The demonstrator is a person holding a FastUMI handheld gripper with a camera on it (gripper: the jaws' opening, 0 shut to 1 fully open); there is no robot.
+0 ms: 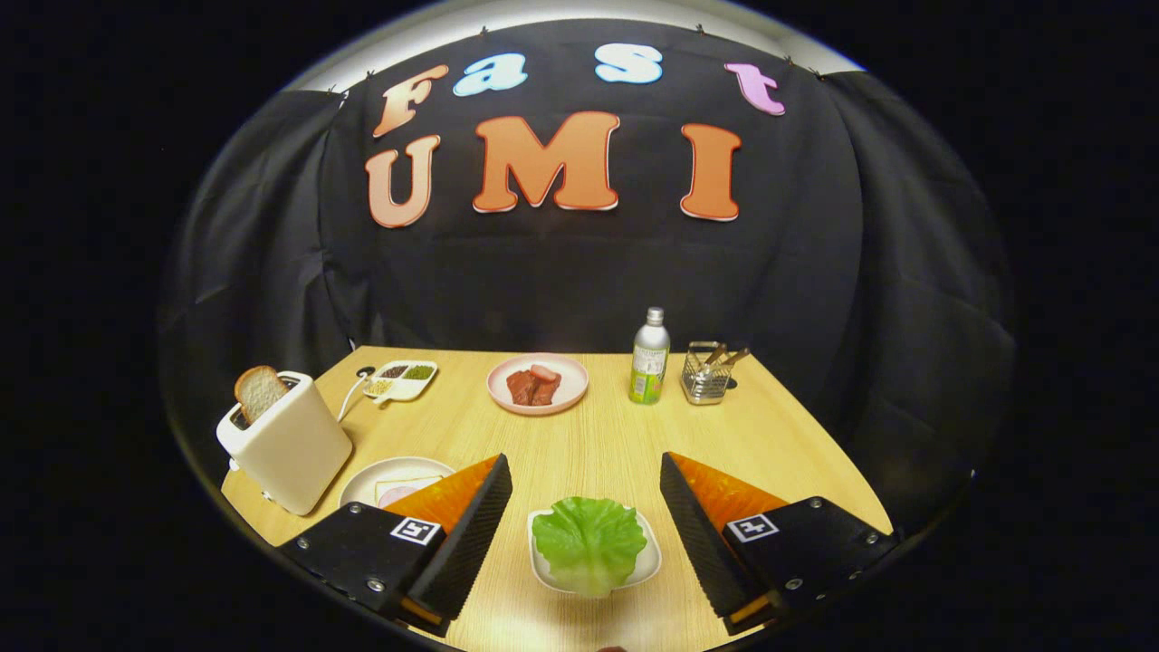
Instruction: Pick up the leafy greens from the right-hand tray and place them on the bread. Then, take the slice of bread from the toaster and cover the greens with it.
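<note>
A green leafy lettuce piece (589, 541) lies on a small white tray (645, 563) on the wooden table, between my two fingers and low in their gap. My gripper (587, 493) is open, with the fingers wide apart on either side of the tray and touching nothing. Left of the left finger sits a white plate (367, 482) with a bread slice (405, 490) on it, partly hidden by that finger. Further left stands a cream toaster (288, 443) with a slice of bread (260, 391) sticking up from its slot.
Beyond the fingers, at the back of the table, are a pink plate of meat (538, 383), a green-labelled bottle (649, 356), a wire basket with utensils (706, 373) and a divided dish of seasonings (401, 378). The table edge (819, 435) falls away on the right.
</note>
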